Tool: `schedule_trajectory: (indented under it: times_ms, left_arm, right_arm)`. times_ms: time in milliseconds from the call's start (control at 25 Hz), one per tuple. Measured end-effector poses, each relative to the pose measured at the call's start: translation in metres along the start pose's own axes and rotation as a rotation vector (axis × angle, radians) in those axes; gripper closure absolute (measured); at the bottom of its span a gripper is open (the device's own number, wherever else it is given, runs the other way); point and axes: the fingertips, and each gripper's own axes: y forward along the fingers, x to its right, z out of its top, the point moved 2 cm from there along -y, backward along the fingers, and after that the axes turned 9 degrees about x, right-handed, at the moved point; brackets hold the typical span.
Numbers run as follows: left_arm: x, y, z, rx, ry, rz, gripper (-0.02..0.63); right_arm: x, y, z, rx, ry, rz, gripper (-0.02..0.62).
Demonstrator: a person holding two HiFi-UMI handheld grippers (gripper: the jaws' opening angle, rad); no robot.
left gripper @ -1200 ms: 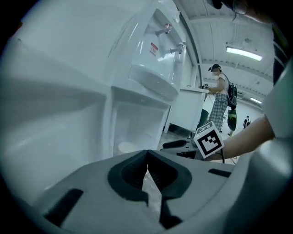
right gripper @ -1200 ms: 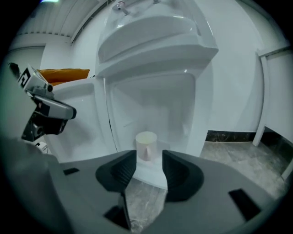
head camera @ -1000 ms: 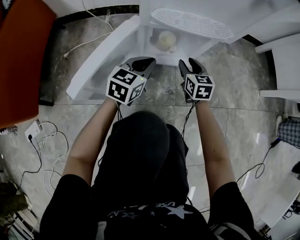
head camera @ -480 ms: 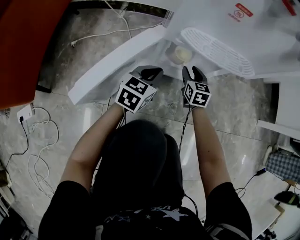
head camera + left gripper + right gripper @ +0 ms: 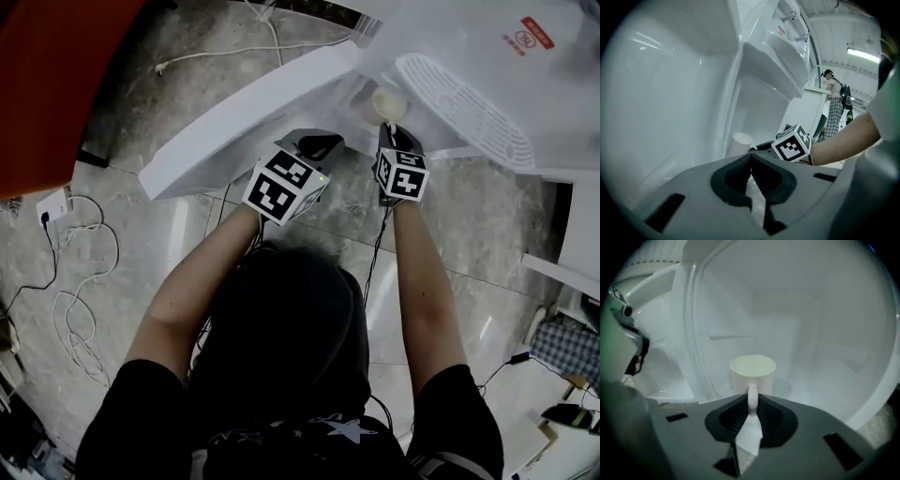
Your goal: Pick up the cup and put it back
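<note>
Right fingers [image 5: 736, 417]: closing on the handle of the cup [image 5: 753, 372], which sits between them
Left fingers [image 5: 736, 180]: pressed together
Cup: upright on the inner floor of the fridge [image 5: 450, 37], near its front edge
Right gripper [image 5: 394, 141]: arm stretched forward into the fridge opening
Left gripper [image 5: 317, 145]: arm forward, just beside the right one, by the open door [image 5: 244, 122]
Room: grey marble floor [image 5: 150, 244], white power strip [image 5: 53, 204] at left
</note>
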Motion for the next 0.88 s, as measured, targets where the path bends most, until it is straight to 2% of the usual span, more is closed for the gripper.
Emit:
schedule_trajectory:
  times_ms: [160,400,560,760,880]
  left_arm:
    - [-0.002,-0.003,0.000,-0.002,0.007,-0.003,0.597]
    - [0.004,-0.017,0.011,0.011,0.031,-0.041,0.597]
    - [0.007,-0.031,0.013,0.019,0.038,-0.063,0.597]
    - [0.022,-0.037,0.019,0.014,0.076,-0.134,0.597]
    - [0.031,-0.044,0.030,-0.015,0.079,-0.133,0.597]
  right_arm:
    - [-0.006,-0.004,0.009,0.006,-0.032,0.016,0.545]
    - [-0.009,-0.020,0.028,0.017,-0.056,-0.038,0.551]
    - [-0.013,-0.037,0.024,-0.008,-0.044,-0.060,0.552]
    - [-0.007,-0.069,0.021,0.021,0.004,-0.120,0.554]
    - [-0.009,-0.093,0.027,0.025,0.023,-0.140,0.554]
